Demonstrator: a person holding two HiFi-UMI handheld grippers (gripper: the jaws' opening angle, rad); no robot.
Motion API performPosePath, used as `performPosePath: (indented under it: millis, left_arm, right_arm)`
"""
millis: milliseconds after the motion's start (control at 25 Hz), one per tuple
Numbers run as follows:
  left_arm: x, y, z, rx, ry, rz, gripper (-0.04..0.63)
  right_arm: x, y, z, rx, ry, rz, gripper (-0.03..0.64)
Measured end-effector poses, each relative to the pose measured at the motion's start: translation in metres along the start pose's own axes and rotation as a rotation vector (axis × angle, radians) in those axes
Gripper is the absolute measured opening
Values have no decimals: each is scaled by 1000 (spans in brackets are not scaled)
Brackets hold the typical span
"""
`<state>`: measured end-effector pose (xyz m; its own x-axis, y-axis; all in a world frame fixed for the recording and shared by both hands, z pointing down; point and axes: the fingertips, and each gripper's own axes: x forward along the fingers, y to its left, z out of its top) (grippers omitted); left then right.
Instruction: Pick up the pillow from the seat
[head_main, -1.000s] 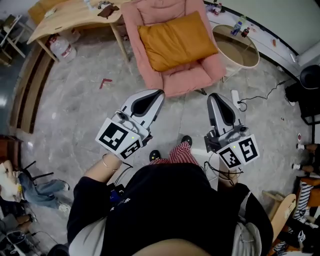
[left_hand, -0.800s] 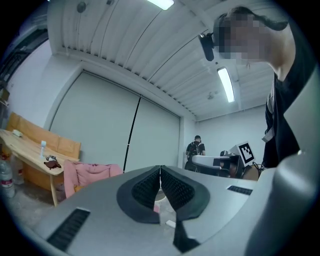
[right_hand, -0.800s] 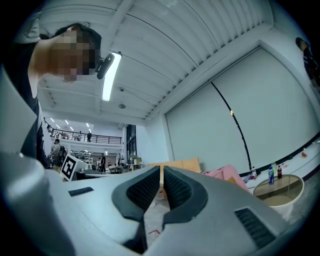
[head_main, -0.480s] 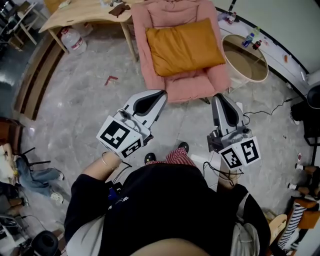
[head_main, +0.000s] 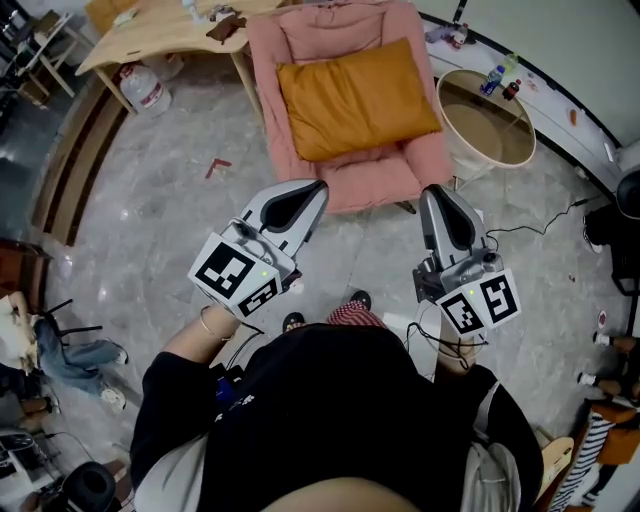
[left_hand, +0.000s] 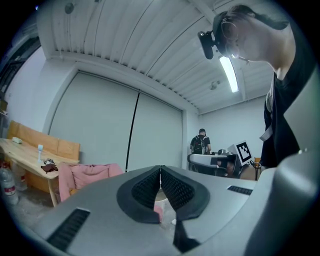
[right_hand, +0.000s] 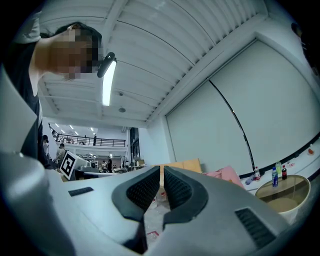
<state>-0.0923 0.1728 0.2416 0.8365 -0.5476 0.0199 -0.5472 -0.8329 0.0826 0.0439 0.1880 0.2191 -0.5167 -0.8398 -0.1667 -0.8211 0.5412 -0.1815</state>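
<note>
Nearby, left gripper (head_main: 318, 186): its jaws are resting pressed together with nothing between them, and it is pointing level toward the chair ahead.
Right gripper (head_main: 433, 190): it is likewise sitting closed and empty, aiming the same way beside the left one.
Marble floor (head_main: 170, 210): it is lying bare under both grippers.
Pink armchair (head_main: 395, 172): it is standing just ahead of the grippers, facing the person.
Orange pillow (head_main: 355, 98): it is lying on the armchair's seat, filling most of it and sitting slightly askew; neither gripper is touching it.
Handling: the pillow is looking plump, soft and light, so it is likely going to sag and fold if pinched at one spot; its cloth cover should be giving the pads fair grip.
Where to hold: opening both jaws wide and biting into the two side edges, near the front corners, is looking the safest.
Wooden desk (head_main: 150, 35) and round side table (head_main: 470, 165): they are flanking the armchair further back.
</note>
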Motion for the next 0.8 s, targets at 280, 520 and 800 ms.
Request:
performPosePath:
  millis: [280,520,800]
  left_arm:
    - [36,-9,1,10,-2,24,11]
    - [59,-15,4,31,-12,51,11]
    - [71,-24,-4,45,21,79,11]
  right_arm:
    - [-4,-36,8,-9,10,24,23]
    - [-10,-60,13,-14,-3,30,23]
    - [-9,-72,15,-8,-6,82,23]
